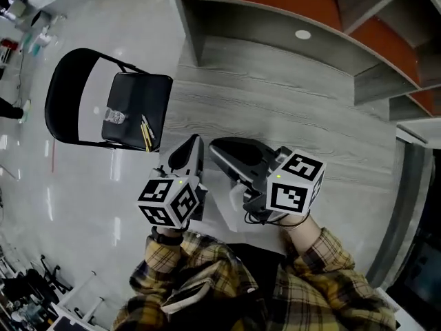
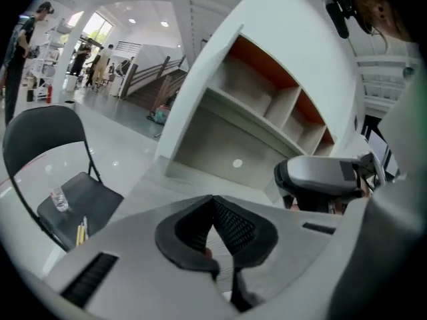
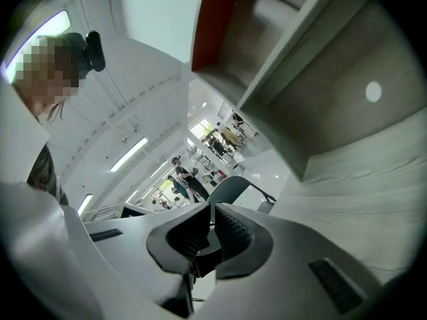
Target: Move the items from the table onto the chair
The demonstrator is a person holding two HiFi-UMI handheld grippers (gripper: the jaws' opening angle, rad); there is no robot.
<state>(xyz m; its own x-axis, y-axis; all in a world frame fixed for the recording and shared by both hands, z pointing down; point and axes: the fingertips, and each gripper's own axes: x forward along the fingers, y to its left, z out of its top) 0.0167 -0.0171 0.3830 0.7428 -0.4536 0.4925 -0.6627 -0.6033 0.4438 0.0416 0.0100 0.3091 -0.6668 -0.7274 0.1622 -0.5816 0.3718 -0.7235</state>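
The black folding chair (image 1: 138, 92) stands on the floor left of the grey wooden table (image 1: 296, 116). On its seat lie a crumpled clear plastic item (image 1: 114, 116) and a few yellow pencils (image 1: 146, 132); the left gripper view shows the same chair (image 2: 93, 189) and pencils (image 2: 81, 231). My left gripper (image 1: 195, 140) is raised near my body over the table's near edge, shut with nothing in it (image 2: 213, 202). My right gripper (image 1: 215, 145) hovers beside it, its jaws together and empty (image 3: 211, 209). The right gripper's grey body (image 2: 320, 175) also shows in the left gripper view.
A small white round disc (image 1: 302, 34) lies at the table's far side, under a grey shelf unit (image 1: 386, 74) with orange back panels. A white sheet (image 1: 224, 202) lies at the near edge beneath the grippers. People stand far off across the glossy floor (image 1: 89, 185).
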